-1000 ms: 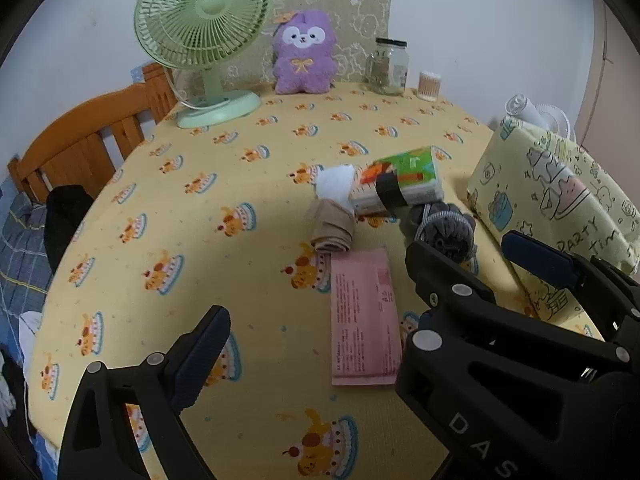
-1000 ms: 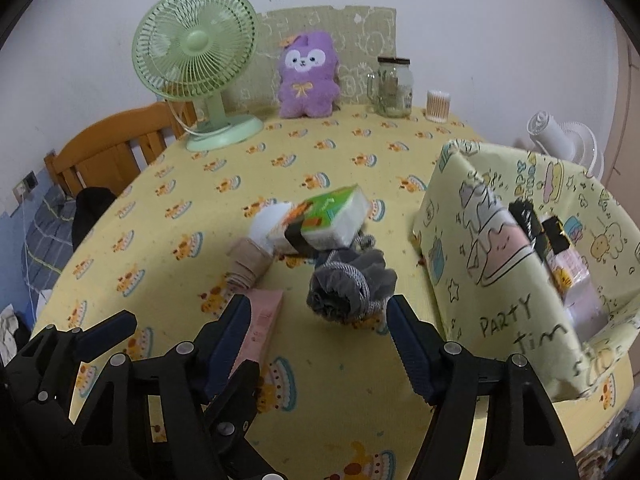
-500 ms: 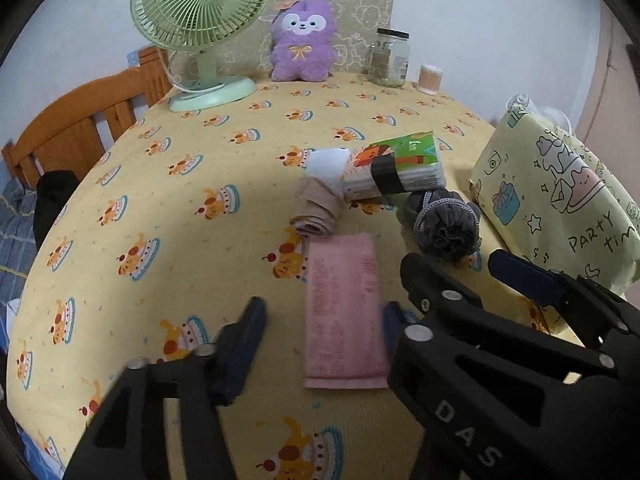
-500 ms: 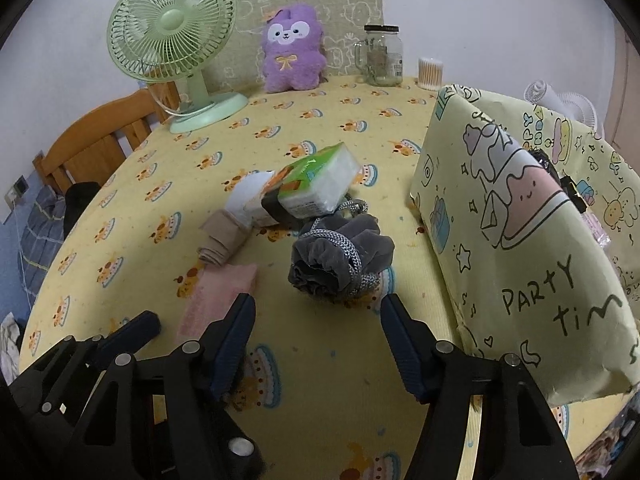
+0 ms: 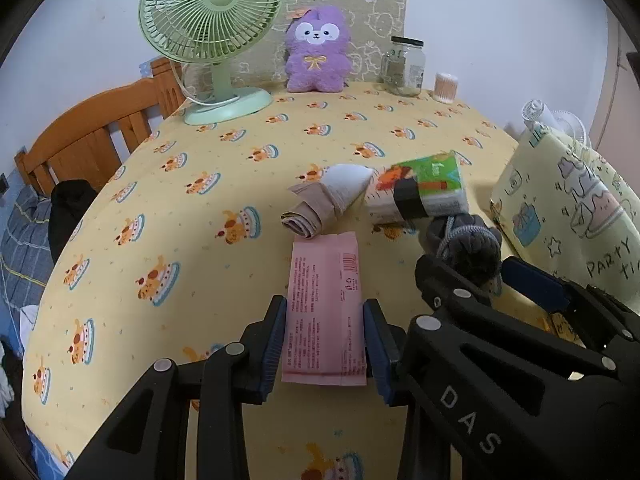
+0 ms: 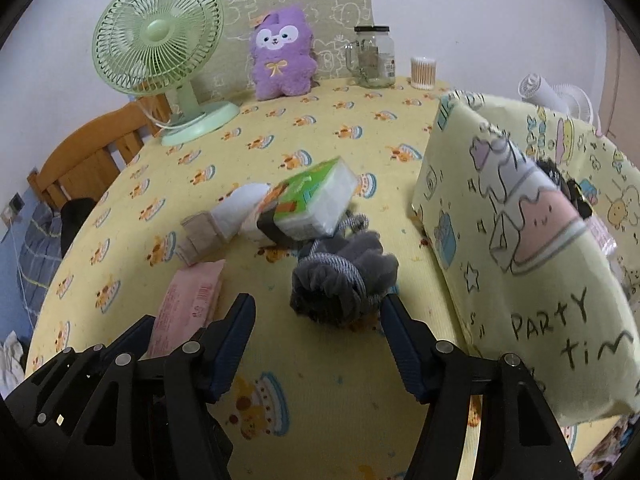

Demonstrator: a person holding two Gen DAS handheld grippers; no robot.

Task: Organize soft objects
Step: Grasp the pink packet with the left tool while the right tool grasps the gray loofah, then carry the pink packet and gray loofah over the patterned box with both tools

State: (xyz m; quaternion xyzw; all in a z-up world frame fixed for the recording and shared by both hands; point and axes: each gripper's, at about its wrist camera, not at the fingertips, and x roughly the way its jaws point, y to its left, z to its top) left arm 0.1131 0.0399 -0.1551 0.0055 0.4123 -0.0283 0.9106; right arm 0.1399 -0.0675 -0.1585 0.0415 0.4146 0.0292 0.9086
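Note:
A pink soft packet lies flat on the yellow tablecloth; my left gripper has its blue pads on both long sides of it. It also shows in the right wrist view. A grey bath pouf sits between the open fingers of my right gripper, untouched. Behind lie a green tissue pack, a white sock and a beige rolled cloth. A yellow "party time" bag stands at the right.
A green desk fan, a purple plush toy, a glass jar and a cotton-swab tub stand along the far edge. A wooden chair is at the left table edge.
My left gripper has moved forward and narrowed from wide open until its pads meet the pink packet's sides. My right gripper has moved closer to the grey pouf, still open.

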